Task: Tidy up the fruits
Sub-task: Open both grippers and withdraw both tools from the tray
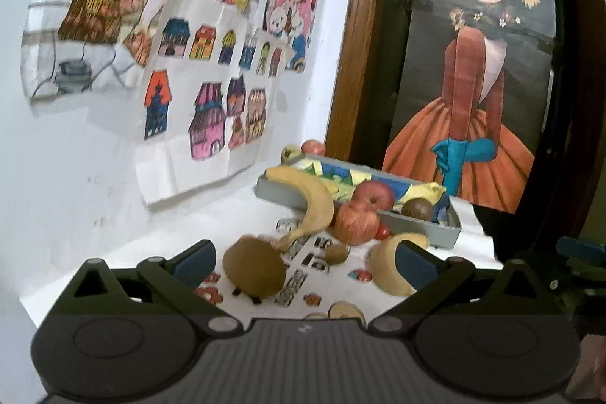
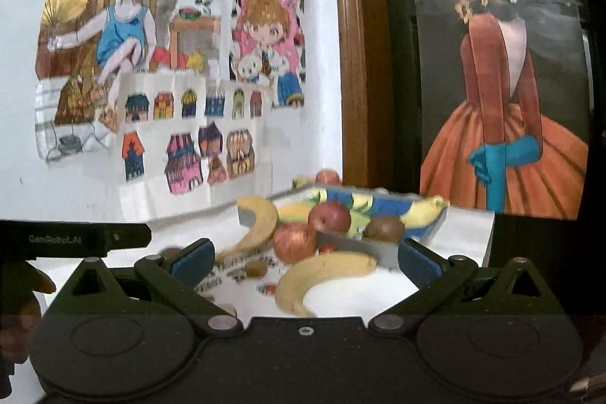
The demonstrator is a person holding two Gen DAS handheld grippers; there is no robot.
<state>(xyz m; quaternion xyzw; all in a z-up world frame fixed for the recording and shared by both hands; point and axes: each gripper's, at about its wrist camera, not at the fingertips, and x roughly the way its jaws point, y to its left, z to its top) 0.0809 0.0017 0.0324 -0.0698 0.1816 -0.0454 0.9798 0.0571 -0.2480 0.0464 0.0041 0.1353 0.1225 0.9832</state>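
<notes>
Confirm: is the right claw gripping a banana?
No. The right claw is open and empty, with the near banana lying on the table between its fingers, untouched.

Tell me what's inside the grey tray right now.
Inside the grey tray: a red apple, a brown kiwi, and a blue-and-yellow patterned lining. Its near wall hides the floor.

Left wrist view: looks forward along the left gripper [image 1: 305, 258], low over the white table [image 1: 235, 211]; faces the table's far edge and the drawing-covered wall [image 1: 113, 146]; close to the scattered fruit.
Right wrist view: same low forward look along the right gripper [image 2: 303, 258]; set further right; left gripper's body enters at left.
Shared: grey tray [image 1: 416, 218], bananas, apples, wall drawings, framed picture [image 1: 473, 82].
</notes>
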